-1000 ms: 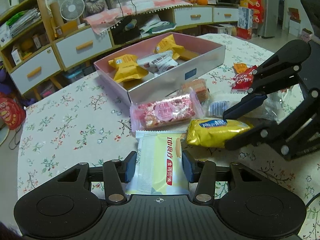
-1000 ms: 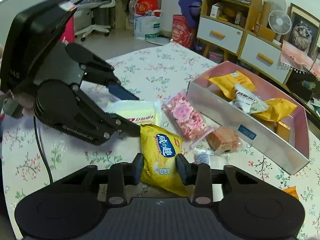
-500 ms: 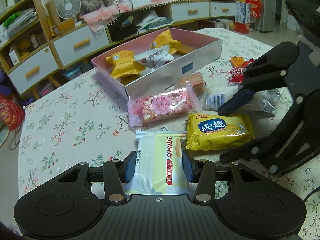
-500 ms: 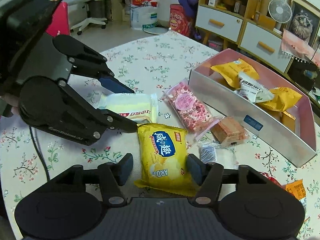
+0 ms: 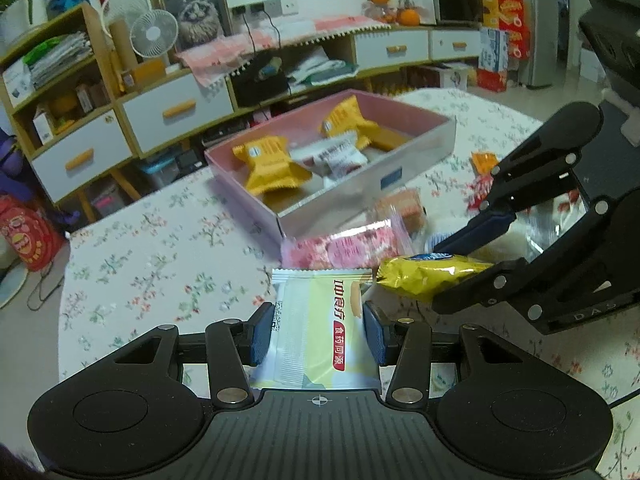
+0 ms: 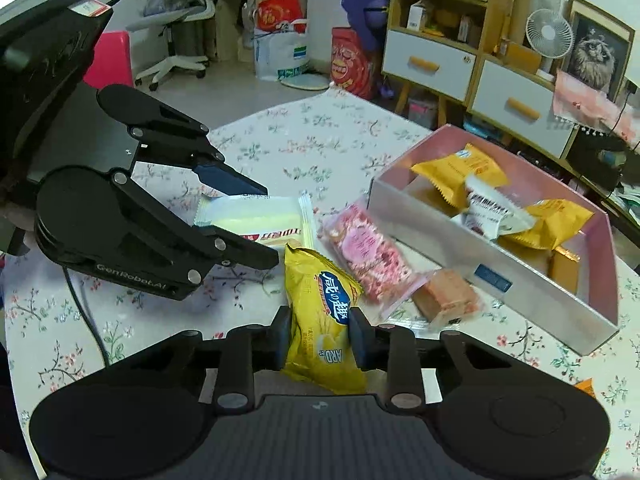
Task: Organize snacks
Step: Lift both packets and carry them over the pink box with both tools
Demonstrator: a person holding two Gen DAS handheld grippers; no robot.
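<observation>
Left wrist view: the left tool (image 5: 319,334) has its blue padded fingers pressed against both long edges of a flat, pale yellow-green packet (image 5: 320,332), a smooth rectangular pouch with a serrated top seam and a red label strip. The packet's far end lies over the flower-printed cloth of the desk (image 5: 152,256). Just to its right, the right tool (image 5: 472,256) pinches a glossy, crinkled yellow chip bag (image 5: 424,274) — its black linkage arms and one blue pad stand out against the cloth.

Beyond both packets lies a clear-wrapped pink bar (image 5: 344,246) with a speckled surface, and behind it a small orange-brown cake in clear film (image 5: 408,210), blurred here. Farther back sits the shallow rectangular box (image 5: 360,196), grey-white outside and pink inside, holding two puffy yellow pouches (image 5: 268,162) with zigzag-cut ends and a white wrapper (image 5: 336,156) between them.

In the right wrist view, the right tool (image 6: 320,336) is closed on the chip bag (image 6: 320,320), squeezing its middle so the foil buckles; the bag is tilted, its top end near the pale packet (image 6: 256,220). The left tool (image 6: 256,224) grips that packet from the left side. The pink bar (image 6: 368,256) lies diagonally just right of the bag, touching the cake (image 6: 448,292), and both rest beside the near wall of the box (image 6: 500,276).
</observation>
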